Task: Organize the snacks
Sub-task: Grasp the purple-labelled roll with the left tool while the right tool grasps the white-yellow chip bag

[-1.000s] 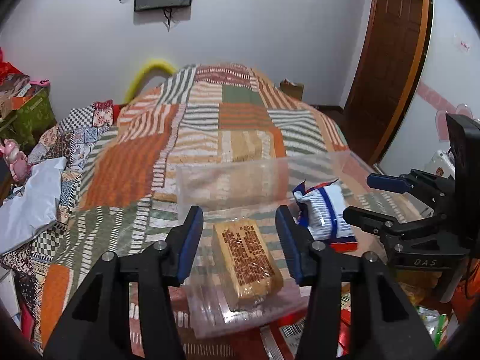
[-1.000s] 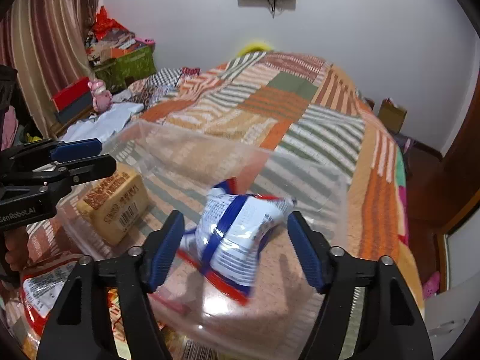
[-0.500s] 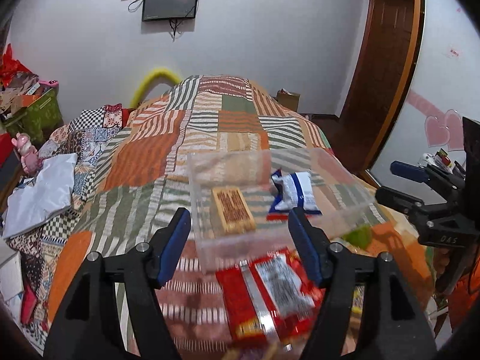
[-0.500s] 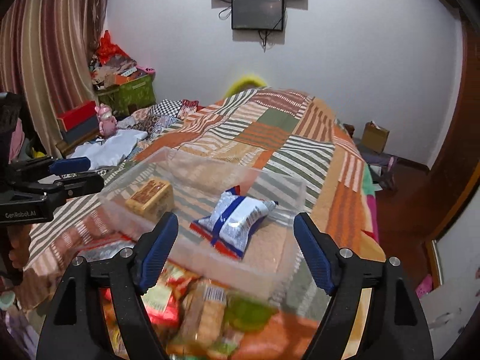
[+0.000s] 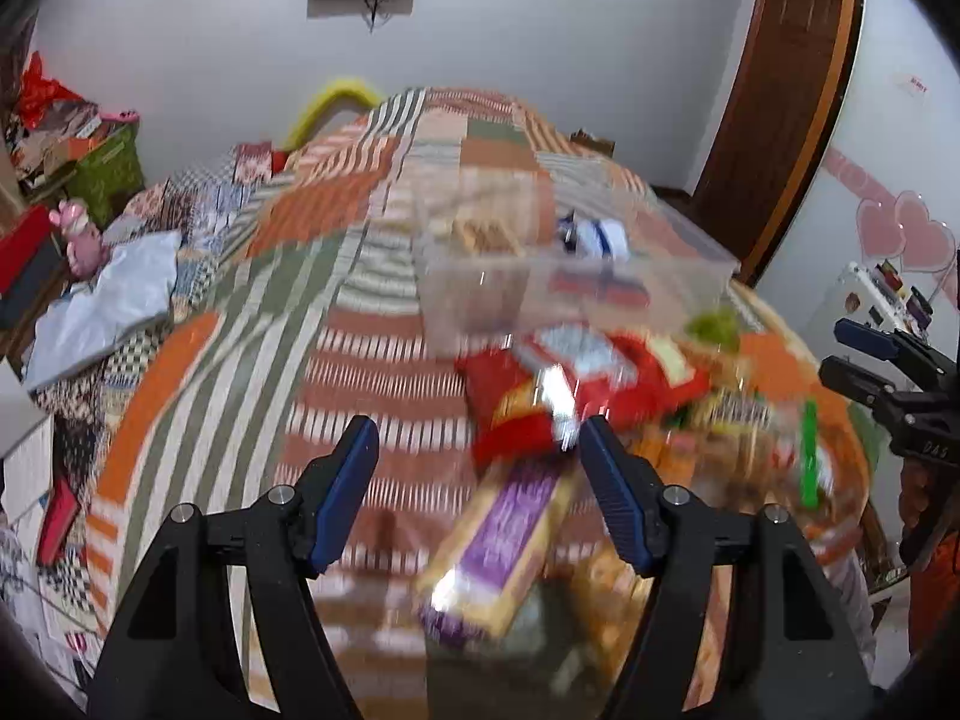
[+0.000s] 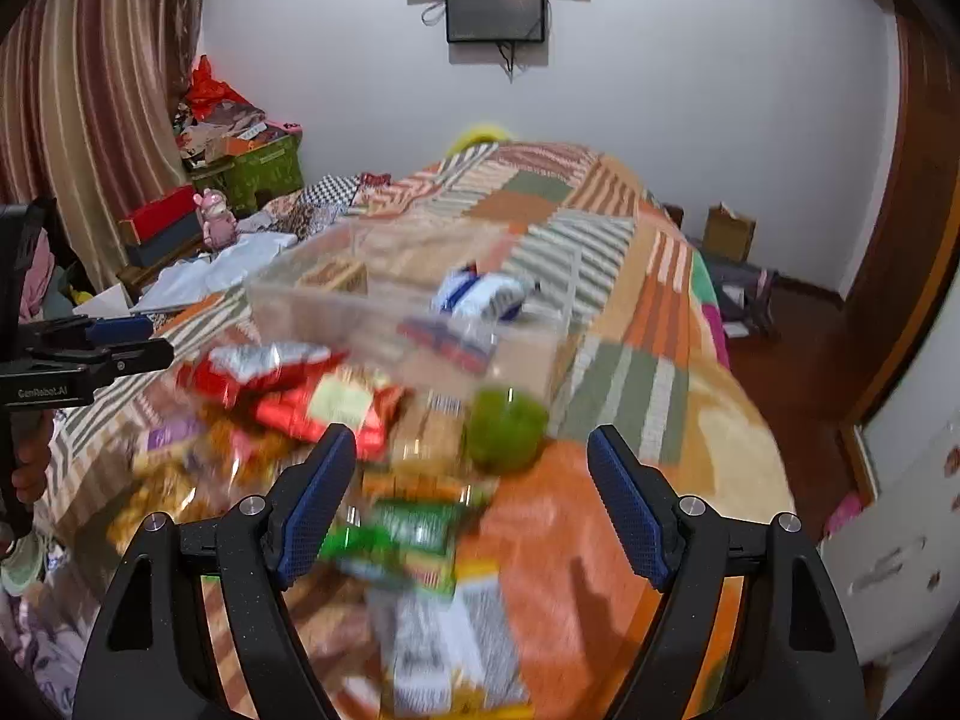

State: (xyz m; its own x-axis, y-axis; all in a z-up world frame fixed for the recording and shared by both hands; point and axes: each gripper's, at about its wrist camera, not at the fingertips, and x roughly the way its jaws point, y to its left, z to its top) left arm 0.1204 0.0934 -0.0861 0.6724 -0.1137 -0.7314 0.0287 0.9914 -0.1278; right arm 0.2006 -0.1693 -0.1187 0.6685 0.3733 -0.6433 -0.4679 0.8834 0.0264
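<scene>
Jaws apart, empty; blurred snacks (image 5: 576, 396), perhaps chips.

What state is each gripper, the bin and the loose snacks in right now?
left gripper: open, holding nothing.
right gripper: open, holding nothing.
clear bin: upright on the bed, lidless.
brown packet: inside the bin.
blue-white packet: inside the bin.
snack pile: loose on the quilt, outside the bin.

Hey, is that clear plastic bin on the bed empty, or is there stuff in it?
Not empty. The clear bin holds a tan biscuit pack and a blue-and-white packet.
</scene>
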